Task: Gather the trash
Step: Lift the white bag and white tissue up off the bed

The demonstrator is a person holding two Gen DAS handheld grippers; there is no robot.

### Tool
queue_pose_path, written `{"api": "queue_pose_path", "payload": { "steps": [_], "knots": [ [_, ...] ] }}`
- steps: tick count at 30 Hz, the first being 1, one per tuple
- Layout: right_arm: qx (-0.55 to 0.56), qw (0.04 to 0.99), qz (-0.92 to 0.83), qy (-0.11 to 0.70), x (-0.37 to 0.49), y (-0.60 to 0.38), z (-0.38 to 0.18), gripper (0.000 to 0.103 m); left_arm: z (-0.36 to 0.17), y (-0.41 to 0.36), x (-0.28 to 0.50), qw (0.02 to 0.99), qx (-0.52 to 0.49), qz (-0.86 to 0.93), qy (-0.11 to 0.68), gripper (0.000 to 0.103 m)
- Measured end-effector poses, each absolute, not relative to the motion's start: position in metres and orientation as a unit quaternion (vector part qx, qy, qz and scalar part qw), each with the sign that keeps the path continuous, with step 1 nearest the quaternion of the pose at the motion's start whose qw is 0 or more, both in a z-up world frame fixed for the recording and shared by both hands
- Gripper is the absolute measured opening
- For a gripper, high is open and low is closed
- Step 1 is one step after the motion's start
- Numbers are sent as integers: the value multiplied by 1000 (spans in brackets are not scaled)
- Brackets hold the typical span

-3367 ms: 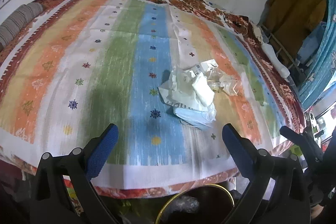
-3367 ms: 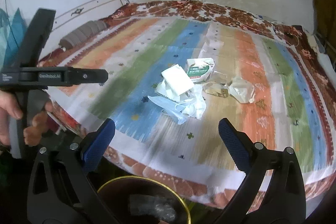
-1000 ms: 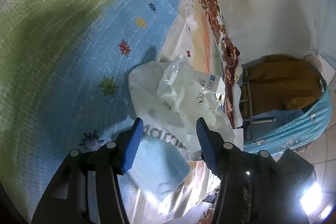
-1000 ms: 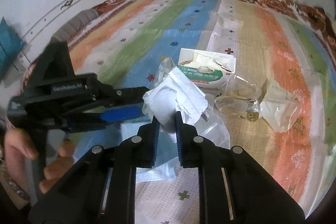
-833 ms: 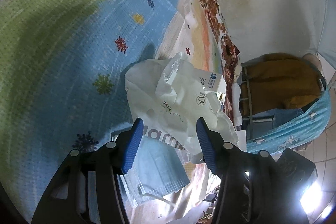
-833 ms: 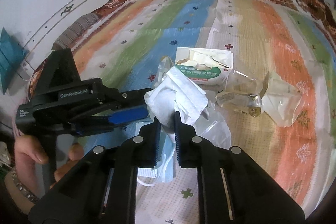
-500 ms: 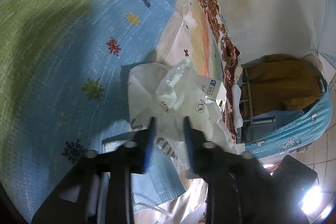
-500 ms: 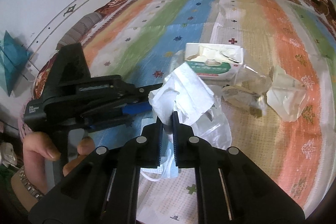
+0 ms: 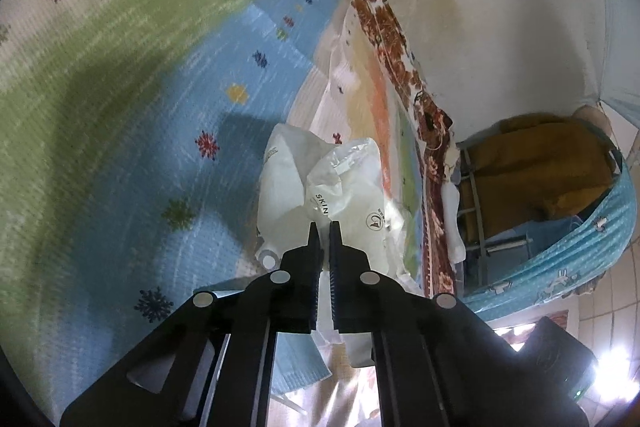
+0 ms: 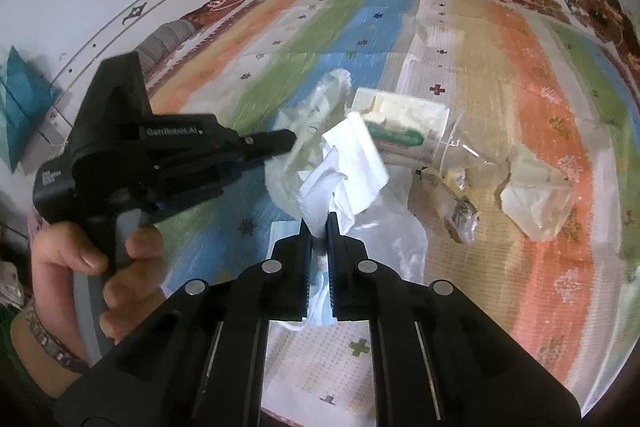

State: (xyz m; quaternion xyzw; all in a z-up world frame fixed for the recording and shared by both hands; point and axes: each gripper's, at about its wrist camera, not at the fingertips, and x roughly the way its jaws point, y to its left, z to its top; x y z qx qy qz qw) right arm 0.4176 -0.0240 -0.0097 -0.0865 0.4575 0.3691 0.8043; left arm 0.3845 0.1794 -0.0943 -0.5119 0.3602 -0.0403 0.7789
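My left gripper is shut on a crumpled white plastic wrapper printed with "SKIN", lifted a little off the striped bedspread. It shows from the side in the right wrist view, pinching the same wrapper. My right gripper is shut on a white crumpled tissue and holds it above the trash pile. A blue face mask lies under both grippers.
On the bedspread lie a green-and-white tissue pack, a clear plastic wrapper, a crumpled foil piece and a white paper wrapper. A wall and yellow cloth on a rack are beyond the bed's right edge.
My left gripper has shut on the white plastic wrapper and begun lifting it. My right gripper, shut on the tissue throughout, has raised it slightly.
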Motion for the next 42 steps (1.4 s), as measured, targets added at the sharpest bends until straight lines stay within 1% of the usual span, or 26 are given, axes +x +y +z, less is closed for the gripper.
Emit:
{"api": "queue_pose_path", "payload": {
  "steps": [7,16,22,33,39,42],
  "knots": [
    [-103,810,365,447,402,-30,10,6,-66,184,369,793,-505,-34,338,3],
    [-104,818,359,437,381,-50,31,5,-37,178,344,810,-479,-27,338,3],
    [-102,823,361,426,365,-56,46,5,-7,175,328,826,-451,-40,336,3],
    [-92,831,363,411,340,-66,68,5,19,164,296,842,-420,-47,336,3],
    [-93,841,359,395,323,-78,82,5,38,146,283,862,-372,-51,341,3],
    [-90,845,357,388,311,-89,90,5,47,139,273,865,-367,-62,336,3]
  ]
}}
